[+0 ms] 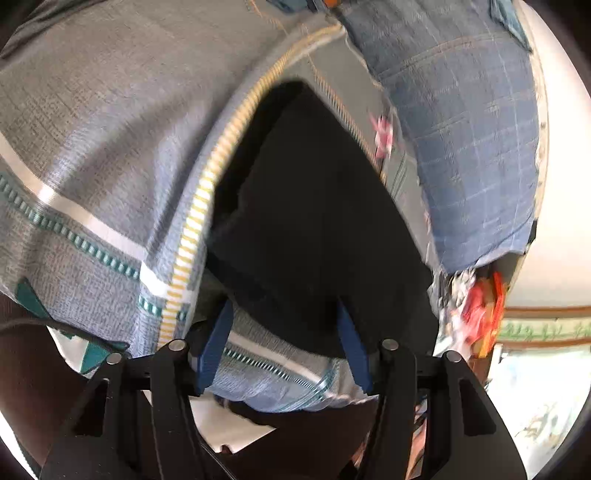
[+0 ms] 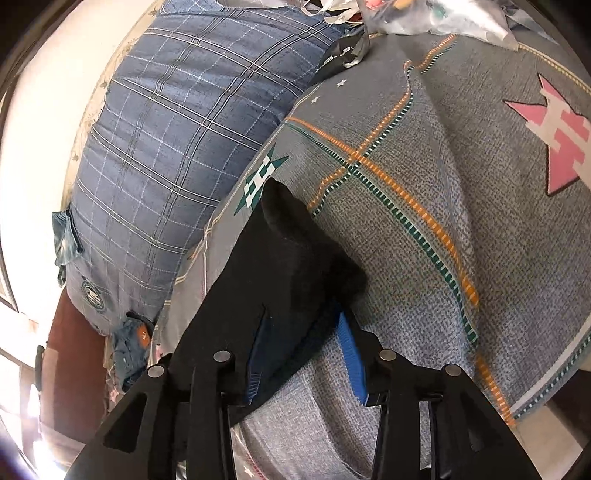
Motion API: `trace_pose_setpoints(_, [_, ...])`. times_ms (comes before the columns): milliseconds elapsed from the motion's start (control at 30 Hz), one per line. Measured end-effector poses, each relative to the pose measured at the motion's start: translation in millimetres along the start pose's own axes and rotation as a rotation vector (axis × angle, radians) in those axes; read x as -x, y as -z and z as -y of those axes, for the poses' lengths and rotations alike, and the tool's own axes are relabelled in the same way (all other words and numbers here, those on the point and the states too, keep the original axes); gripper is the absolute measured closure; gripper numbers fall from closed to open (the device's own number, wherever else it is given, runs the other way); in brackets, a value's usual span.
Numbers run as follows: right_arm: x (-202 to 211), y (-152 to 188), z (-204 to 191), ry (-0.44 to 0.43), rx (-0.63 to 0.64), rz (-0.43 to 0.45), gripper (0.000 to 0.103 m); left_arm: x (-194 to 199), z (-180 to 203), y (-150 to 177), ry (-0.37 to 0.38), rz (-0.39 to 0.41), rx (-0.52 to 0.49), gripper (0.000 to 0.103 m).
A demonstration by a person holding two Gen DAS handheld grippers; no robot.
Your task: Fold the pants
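Black pants lie on a grey patterned bedspread. In the left wrist view my left gripper has its blue fingers spread wide at the near edge of the pants, the cloth lying between and over their tips. In the right wrist view my right gripper also has its blue fingers apart, with a raised fold of the black pants draped between them and over the left finger. Whether either gripper pinches the cloth is not clear.
A blue plaid pillow lies beside the pants; it also shows in the left wrist view. Denim pieces and crumpled bags lie at the bed's edges. A white wall borders the bed.
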State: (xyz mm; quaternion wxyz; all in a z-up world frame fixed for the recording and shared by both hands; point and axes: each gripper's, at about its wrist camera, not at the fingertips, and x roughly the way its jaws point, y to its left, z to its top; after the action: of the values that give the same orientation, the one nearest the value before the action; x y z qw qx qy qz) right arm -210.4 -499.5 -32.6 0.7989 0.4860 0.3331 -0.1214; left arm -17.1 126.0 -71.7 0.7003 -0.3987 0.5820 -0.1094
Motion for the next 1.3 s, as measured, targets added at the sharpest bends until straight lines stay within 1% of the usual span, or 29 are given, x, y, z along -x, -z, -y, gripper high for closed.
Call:
trace_pose_setpoints(33, [0,0,0,-0.004,0.001,0.005,0.063,4,4,-2,-0.040,0.026,-0.026,0.080])
trace_pose_setpoints(100, [-2,-2,-3,-0.014,0.020,0.016,0.075,9,10,-3,-0.054,0.028,-0.057,0.083])
trace_pose_setpoints(133, [-2,-2,-5,-0.018,0.023,0.017,0.094,12,11,-2,-0.054,0.035,-0.057,0.084])
trace_pose_setpoints(233, [5,-2,-11,-0.063,0.024,0.037,0.094,12,8,1,-0.105,0.043,-0.064,0.084])
trace_pose_setpoints(300, [3,2,-12,-0.044,0.039,0.026,0.094,2,0,0,-0.136,0.021,-0.039,0.084])
trace_pose_setpoints(333, [-2,4,-10,-0.009,0.041,0.010,0.093,3,-3,0,-0.118,0.023,-0.021,0.084])
trace_pose_setpoints(367, [-6,5,-7,0.021,0.043,-0.008,0.089,6,-1,-1,-0.115,0.011,-0.035,0.083])
trace_pose_setpoints(400, [-7,6,-5,0.029,0.040,-0.019,0.089,8,2,-2,-0.120,0.000,-0.056,0.083])
trace_pose_setpoints(433, [-4,6,-3,0.013,0.025,-0.013,0.086,11,3,0,-0.116,-0.010,-0.072,0.082])
trace_pose_setpoints(467, [-1,5,-2,0.011,0.014,-0.012,0.080,16,6,2,-0.106,-0.022,-0.097,0.082])
trace_pose_setpoints(500, [2,4,-1,0.013,0.012,-0.012,0.077,23,10,5,-0.087,-0.037,-0.134,0.082])
trace_pose_setpoints(567, [11,1,0,0.013,0.015,0.007,0.065,41,22,17,0.019,-0.072,-0.227,0.082])
trace_pose_setpoints(600, [17,0,1,0.010,0.017,0.023,0.062,50,29,23,0.058,-0.064,-0.263,0.082])
trace_pose_setpoints(633, [23,-3,1,0.007,0.018,0.044,0.057,58,37,26,0.078,-0.049,-0.297,0.080])
trace_pose_setpoints(700, [29,-6,3,0.001,0.015,0.070,0.054,69,57,28,0.102,0.003,-0.361,0.068])
trace_pose_setpoints(733, [29,-9,3,-0.007,0.008,0.080,0.052,69,66,25,0.099,0.032,-0.379,0.046])
trace_pose_setpoints(767, [28,-11,3,-0.015,-0.002,0.086,0.051,66,71,21,0.078,0.053,-0.385,0.029])
trace_pose_setpoints(800, [25,-13,3,-0.022,-0.014,0.088,0.050,55,77,17,0.041,0.075,-0.377,0.027])
trace_pose_setpoints(867, [18,-15,2,-0.027,-0.027,0.090,0.050,31,77,9,-0.030,0.056,-0.359,0.027])
trace_pose_setpoints(933, [14,-14,0,-0.012,-0.018,0.092,0.050,-8,74,-1,-0.216,-0.021,-0.338,0.030])
trace_pose_setpoints(967, [13,-12,-1,-0.005,-0.015,0.090,0.050,-18,76,0,-0.230,-0.046,-0.336,0.030])
trace_pose_setpoints(1000, [14,-11,1,-0.009,-0.014,0.092,0.050,-19,81,2,-0.208,-0.058,-0.344,0.030])
trace_pose_setpoints(1033, [16,-9,4,-0.016,-0.018,0.093,0.050,-19,95,7,-0.160,-0.071,-0.376,0.030])
trace_pose_setpoints(1067, [18,-8,7,-0.026,-0.025,0.094,0.050,-18,113,11,-0.130,-0.078,-0.429,0.030])
trace_pose_setpoints(1100, [20,-7,10,-0.035,-0.024,0.094,0.050,-18,128,15,-0.120,-0.077,-0.471,0.030])
trace_pose_setpoints(1167, [20,-4,12,-0.033,-0.009,0.096,0.050,-22,182,26,-0.108,-0.075,-0.627,0.028])
trace_pose_setpoints(1233, [15,0,14,-0.033,0.007,0.099,0.050,-41,231,37,-0.101,-0.127,-0.748,0.028])
trace_pose_setpoints(1267, [13,2,14,-0.044,0.013,0.107,0.050,-50,247,40,-0.097,-0.154,-0.781,0.028])
trace_pose_setpoints(1300, [13,5,14,-0.052,0.019,0.128,0.050,-64,271,45,-0.091,-0.199,-0.839,0.028])
